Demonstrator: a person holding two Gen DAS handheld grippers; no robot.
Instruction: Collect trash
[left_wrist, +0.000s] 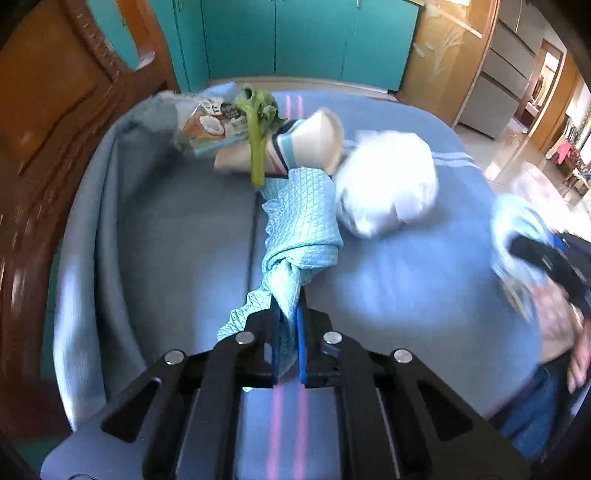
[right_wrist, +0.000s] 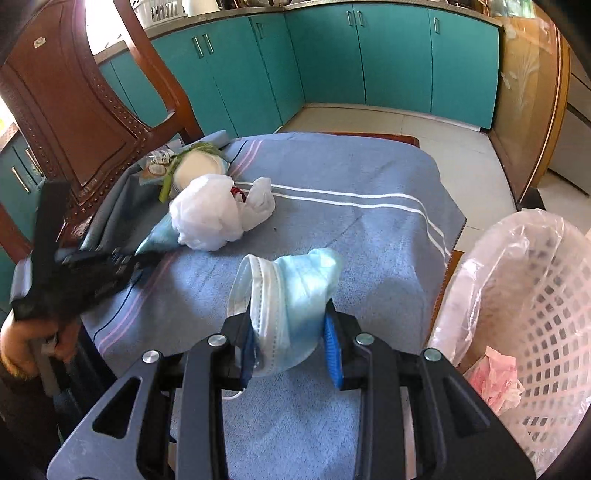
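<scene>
Right wrist view only: teal cabinets (right_wrist: 332, 59) wrap two walls under a countertop, tiled floor below, and a white lattice laundry-style basket (right_wrist: 546, 332) lined with a clear plastic bag (right_wrist: 480, 266) stands just beside the table's right edge, with crumpled pink paper (right_wrist: 495, 380) inside it; rest of the contents hidden. Left wrist view only: grey drawers and a lit doorway far right, plus a person's torso and jeans at the right edge. Both views: table under a blue striped cloth (left_wrist: 424, 280), carved wooden chair (right_wrist: 74, 122) at its left. Trash cluster at the far left corner of the table: crumpled white plastic bag (left_wrist: 384, 184), something red tucked in it (right view only), a cream paper cup with stripes (left_wrist: 314, 144) lying on its side, a green vegetable stalk (left_wrist: 256, 147) across it, a snack wrapper with a coconut picture (left_wrist: 210, 125), text too blurred to read. Left gripper (left_wrist: 287, 332) has its jaws pressed together, pinching the near end of a knotted light-blue quilted cloth (left_wrist: 299, 229) that stretches toward the cup. Right gripper (right_wrist: 291, 343) has its jaws clamped on a crumpled blue surgical mask (right_wrist: 291, 291), held just above the cloth, near the basket. Each gripper shows blurred in the other's view.
</scene>
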